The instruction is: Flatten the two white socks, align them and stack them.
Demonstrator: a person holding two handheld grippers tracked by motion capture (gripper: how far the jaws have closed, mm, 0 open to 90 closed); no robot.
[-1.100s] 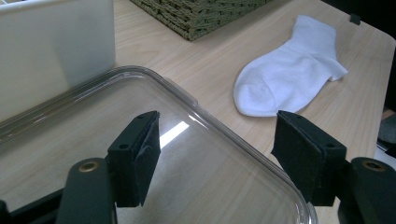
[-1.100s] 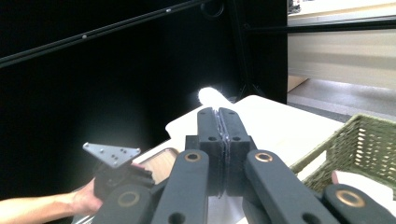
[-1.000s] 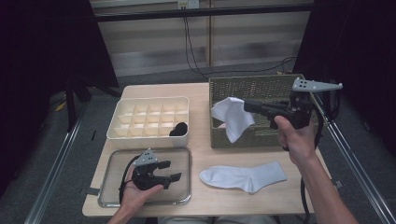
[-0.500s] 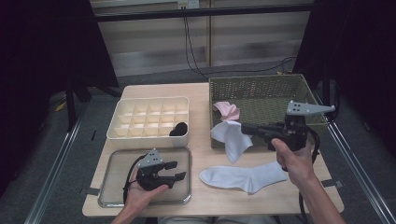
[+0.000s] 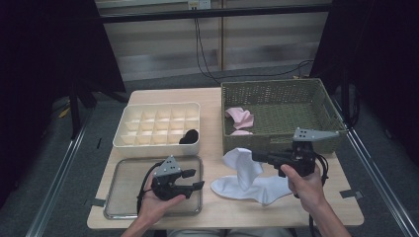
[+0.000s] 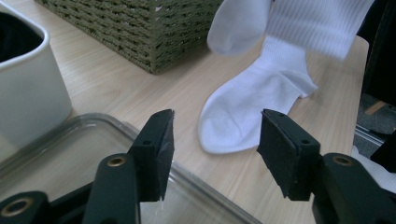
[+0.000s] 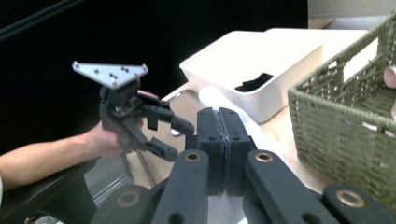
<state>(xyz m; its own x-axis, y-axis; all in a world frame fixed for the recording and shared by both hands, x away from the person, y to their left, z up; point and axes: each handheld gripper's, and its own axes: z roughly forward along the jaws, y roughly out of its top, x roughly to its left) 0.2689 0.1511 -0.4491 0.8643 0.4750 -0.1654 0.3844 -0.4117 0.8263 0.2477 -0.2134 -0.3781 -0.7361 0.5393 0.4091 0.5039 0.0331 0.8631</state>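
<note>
My right gripper is shut on a white sock, which hangs low over the table in front of the basket. The sock's lower end touches a second white sock that lies flat near the front edge. In the right gripper view the jaws are pressed together with white fabric just beyond them. My left gripper hovers over the metal tray and points toward the socks. Its jaws have just been closing but stand open, with nothing between them. The flat sock lies ahead of them.
A white divided organizer at the back left holds a black sock in one corner cell. The green woven basket at the back right contains pink socks. Dark floor and metal rails surround the small wooden table.
My right gripper came down from above the basket to the front of the table with the white sock. The left gripper's jaws narrowed and it shifted slightly right over the tray.
</note>
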